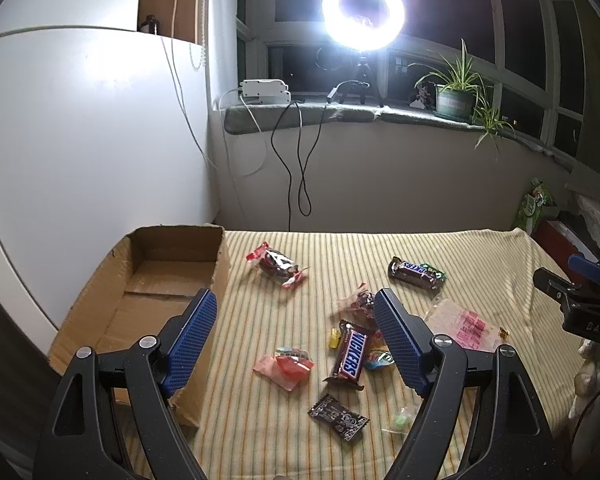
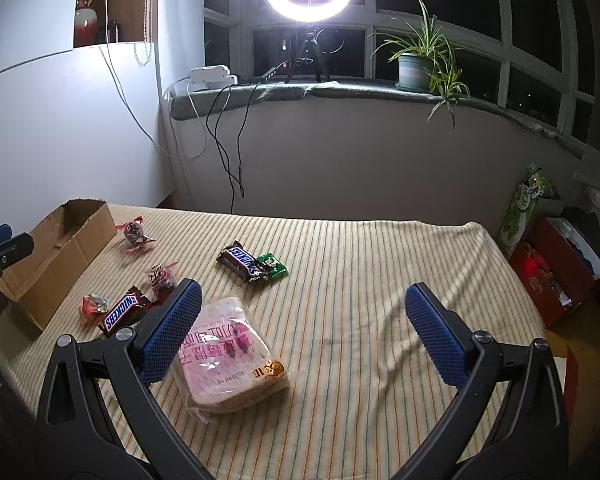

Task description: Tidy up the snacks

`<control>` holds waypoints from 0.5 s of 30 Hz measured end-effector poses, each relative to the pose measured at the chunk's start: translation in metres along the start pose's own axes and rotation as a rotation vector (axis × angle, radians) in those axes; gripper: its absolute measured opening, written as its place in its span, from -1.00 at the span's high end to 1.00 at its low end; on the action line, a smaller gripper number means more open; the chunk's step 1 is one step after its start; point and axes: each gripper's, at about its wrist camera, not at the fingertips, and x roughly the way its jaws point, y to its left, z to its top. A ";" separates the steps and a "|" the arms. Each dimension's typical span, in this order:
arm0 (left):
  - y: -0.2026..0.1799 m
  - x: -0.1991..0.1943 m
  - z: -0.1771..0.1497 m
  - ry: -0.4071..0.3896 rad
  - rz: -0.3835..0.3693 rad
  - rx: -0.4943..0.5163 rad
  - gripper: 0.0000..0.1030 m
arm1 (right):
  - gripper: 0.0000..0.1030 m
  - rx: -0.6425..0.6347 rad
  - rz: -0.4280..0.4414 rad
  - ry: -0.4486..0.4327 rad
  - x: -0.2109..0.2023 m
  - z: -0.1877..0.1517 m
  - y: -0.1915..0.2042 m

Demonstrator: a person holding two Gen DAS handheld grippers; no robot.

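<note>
Both tools hang above the striped yellow cloth with nothing between their blue ribbed pads: the left gripper is spread wide over the loose pile, and the right gripper is spread too, its left pad just beside the clear bag of sliced bread with pink print. The open brown cardboard box sits at the cloth's left edge and looks bare inside, so sorting seems barely begun. The nearer brown Snickers bar lies touching other small wrappers, so a pinch there may drag a neighbour along or slip on the glossy film. The soft bread could crush if squeezed hard, and the cloth's folds may bunch under a low approach
</note>
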 end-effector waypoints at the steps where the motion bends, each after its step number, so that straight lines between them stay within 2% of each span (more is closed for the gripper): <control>1: -0.001 0.001 -0.001 0.003 -0.002 0.000 -0.57 | -1.00 0.000 0.002 0.004 0.001 0.001 0.000; 7: -0.007 0.007 -0.005 0.028 -0.023 0.002 -0.57 | -1.00 -0.005 0.034 0.036 0.007 -0.003 -0.001; 15: -0.019 0.017 -0.017 0.090 -0.098 0.001 -0.57 | -1.00 0.005 0.157 0.125 0.026 -0.010 -0.005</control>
